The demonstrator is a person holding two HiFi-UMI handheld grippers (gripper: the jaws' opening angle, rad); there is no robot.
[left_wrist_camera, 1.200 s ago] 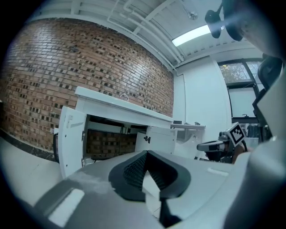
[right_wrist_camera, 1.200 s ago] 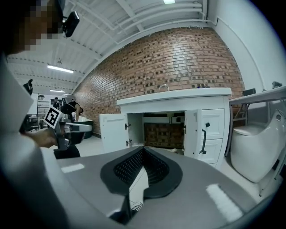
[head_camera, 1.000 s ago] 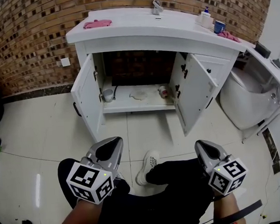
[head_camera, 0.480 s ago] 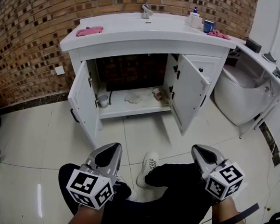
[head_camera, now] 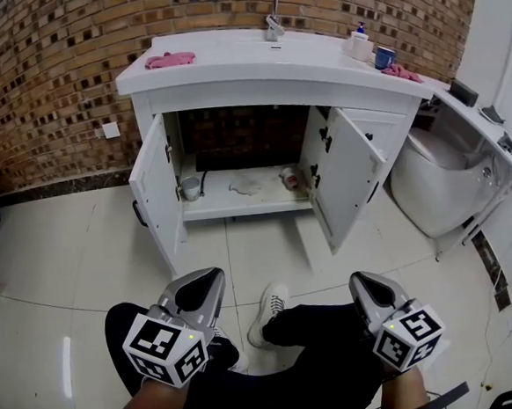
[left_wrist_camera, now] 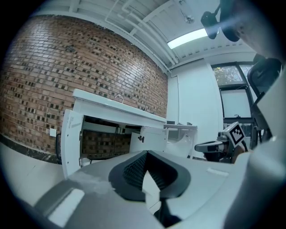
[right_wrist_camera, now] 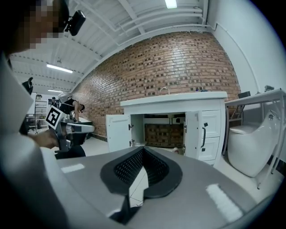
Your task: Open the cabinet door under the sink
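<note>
The left gripper [left_wrist_camera: 146,151] has its two grey jaws pressed tip to tip, the black ribbed pads meeting with nothing caught between them. The right gripper [right_wrist_camera: 143,147] is the same: jaws fully together and empty. Both are held low and level over the person's dark-trousered legs [head_camera: 313,362], one to each side, with a white lace-up shoe [head_camera: 270,306] on the floor between them.

Ahead of the fingertips lies a stretch of glossy white floor tile [head_camera: 84,257], and beyond it, well apart from both grippers, stands the white cabinet under the sink [head_camera: 230,100]. Neither gripper touches it. Its two doors already stand swung outward: the white left cabinet door [head_camera: 154,194], with a black handle on its outer face, lies roughly in line with the left gripper, and the white right cabinet door [head_camera: 346,174] roughly in line with the right one. Between the doors the dark interior shows a white shelf with a small grey cup [head_camera: 191,188] at its left and another small container [head_camera: 289,178] at its right.

On the white countertop [head_camera: 315,62] sit a chrome curved tap [head_camera: 269,8], a pink cloth [head_camera: 170,59] and a blue cup [head_camera: 385,57]. A red-brown brick wall [head_camera: 43,75] runs behind.
</note>
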